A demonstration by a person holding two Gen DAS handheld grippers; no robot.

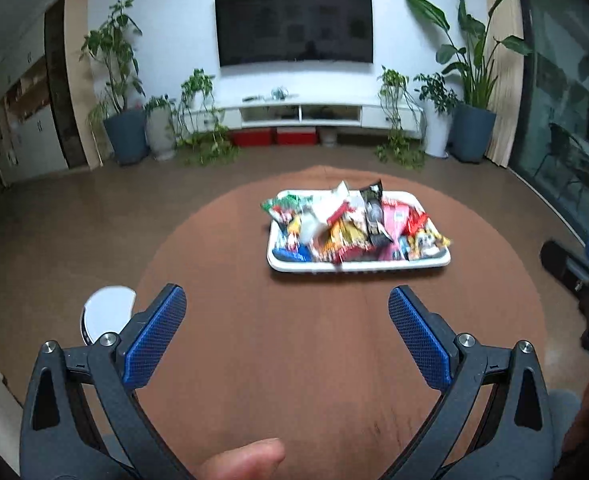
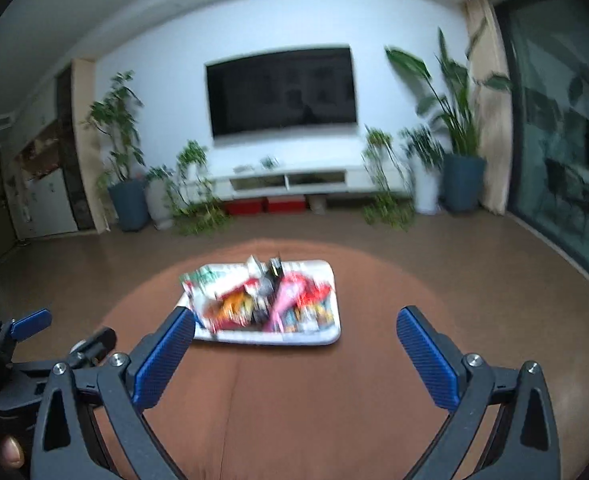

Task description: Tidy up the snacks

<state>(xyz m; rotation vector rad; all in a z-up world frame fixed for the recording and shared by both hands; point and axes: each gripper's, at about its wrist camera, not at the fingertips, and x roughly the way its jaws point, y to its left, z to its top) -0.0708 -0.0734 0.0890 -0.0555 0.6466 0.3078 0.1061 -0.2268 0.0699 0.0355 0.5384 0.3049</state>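
A white tray heaped with several colourful snack packets sits on the far half of a round brown table. The same tray and snack packets show blurred in the right wrist view. My left gripper hangs open over the table's near part, well short of the tray, with nothing between its blue pads. The right gripper is open too, empty, its left fingertip in line with the tray's near left corner. Part of the right gripper shows at the left view's right edge.
A white round object stands on the floor by the table's left rim. Beyond the table are a TV, a white low cabinet, potted plants and a glass door. A thumb shows at the bottom.
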